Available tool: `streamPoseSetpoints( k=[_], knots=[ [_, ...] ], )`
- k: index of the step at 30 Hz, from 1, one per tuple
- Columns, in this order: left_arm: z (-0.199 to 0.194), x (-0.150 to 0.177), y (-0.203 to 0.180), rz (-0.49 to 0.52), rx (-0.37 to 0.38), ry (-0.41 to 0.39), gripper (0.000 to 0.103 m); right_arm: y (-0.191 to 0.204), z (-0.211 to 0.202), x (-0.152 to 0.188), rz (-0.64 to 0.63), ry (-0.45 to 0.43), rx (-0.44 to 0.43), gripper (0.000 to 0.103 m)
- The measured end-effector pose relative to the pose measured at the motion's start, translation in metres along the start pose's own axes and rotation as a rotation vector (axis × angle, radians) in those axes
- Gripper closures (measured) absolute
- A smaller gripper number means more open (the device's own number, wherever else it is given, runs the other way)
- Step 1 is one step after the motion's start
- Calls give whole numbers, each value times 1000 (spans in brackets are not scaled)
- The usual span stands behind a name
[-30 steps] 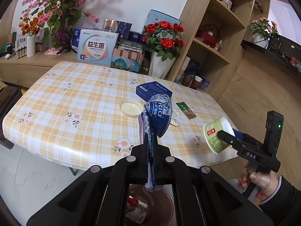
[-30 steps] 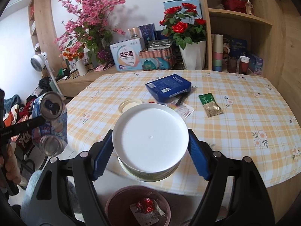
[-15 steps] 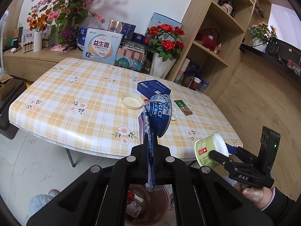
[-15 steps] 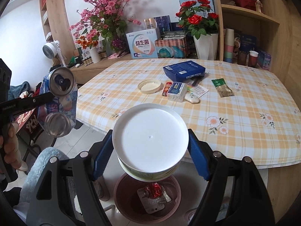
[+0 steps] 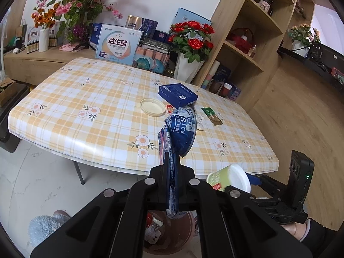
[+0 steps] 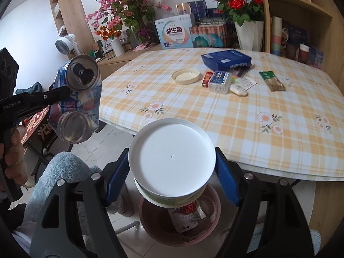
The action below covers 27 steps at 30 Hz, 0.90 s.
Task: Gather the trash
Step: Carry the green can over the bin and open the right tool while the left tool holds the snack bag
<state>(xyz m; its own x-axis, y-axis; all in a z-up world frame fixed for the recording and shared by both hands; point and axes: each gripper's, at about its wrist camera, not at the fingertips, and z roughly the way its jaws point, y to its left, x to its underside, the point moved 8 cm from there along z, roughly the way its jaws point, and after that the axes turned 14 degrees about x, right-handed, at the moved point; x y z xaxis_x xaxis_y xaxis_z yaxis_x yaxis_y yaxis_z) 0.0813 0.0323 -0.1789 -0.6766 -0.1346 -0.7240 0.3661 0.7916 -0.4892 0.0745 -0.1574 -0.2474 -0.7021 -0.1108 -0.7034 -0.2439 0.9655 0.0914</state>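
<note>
Step in hand: I am holding two pieces of trash above the bin point(image 6: 179, 217) and judging that the drop comes next.
Doing it well: I am thinking each piece should sit squarely over the bin's mouth before I let go, the cup first since it is already almost centred; the can looks off to one side and would need bringing across.
Cup point(image 6: 172, 161): I am carrying it in the lower middle of the right view, white base toward the lens, green printed wall showing below; it is hanging directly over the bin.
Right tongs point(image 6: 172, 172): I am keeping them spread wide around the cup, the blue pads point(image 6: 117, 175) pressing its sides.
Can point(image 5: 177, 137): I am holding this crushed blue can at the centre of the left view, folded flat with its round end tilted up; in the right view it is sitting at the far left, clear of the bin.
Left tongs point(image 5: 172, 178): I am pinching the can's flattened part, jaws nearly together.
Bin: it is standing on the floor at the bottom of both views, brownish, round, already holding wrappers.
Table point(image 5: 64, 116): it is filling the middle of the frames, with a lid point(image 5: 152, 107), a blue box point(image 5: 177, 94) and a green packet point(image 5: 211, 116) lying on it.
</note>
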Motion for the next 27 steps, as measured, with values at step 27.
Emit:
streamPoseSetpoints(
  k=[27],
  knots=[
    [25,29,-33,13,52,102,100,-80,-53,-46,139,-199,183,6]
  ],
)
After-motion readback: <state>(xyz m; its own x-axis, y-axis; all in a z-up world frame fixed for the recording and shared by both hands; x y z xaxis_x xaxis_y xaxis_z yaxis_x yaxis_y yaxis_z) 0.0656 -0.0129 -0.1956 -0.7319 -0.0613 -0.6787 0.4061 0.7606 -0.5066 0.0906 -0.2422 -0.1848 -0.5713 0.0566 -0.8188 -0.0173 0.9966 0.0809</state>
